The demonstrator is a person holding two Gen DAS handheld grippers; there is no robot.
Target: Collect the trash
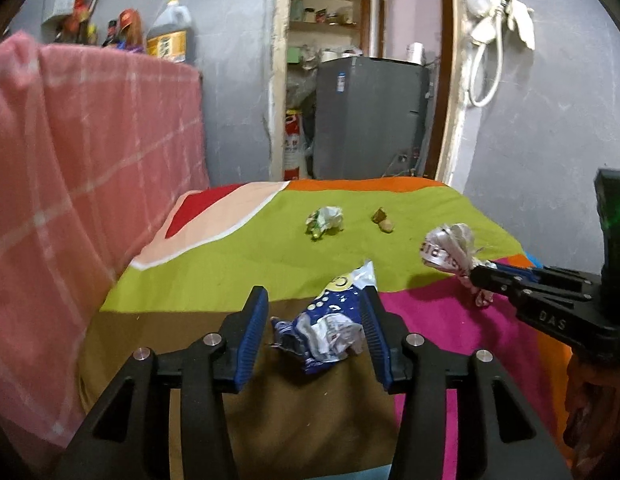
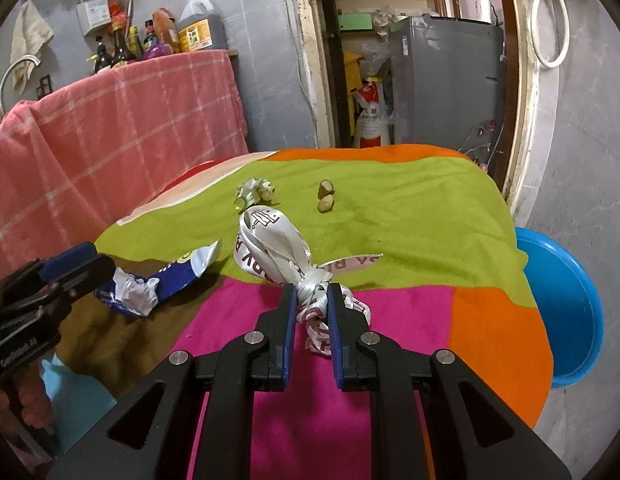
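Trash is lying scattered on the patchwork blanket (image 2: pixel 410 208). Near its brown patch, the blue snack wrapper (image 1: pixel 326 332) is sitting between the spread fingers of the left gripper (image 1: pixel 314 320); it looks light and crinkly, best pinched at its crumpled middle. Over the magenta patch, the right gripper (image 2: pixel 312 304) is pinching the soft white ribbon (image 2: pixel 270 248) at its knot. Farther up the green patch, a crumpled paper wad (image 2: pixel 254 192) and two small brown scraps (image 2: pixel 325 197) are waiting.
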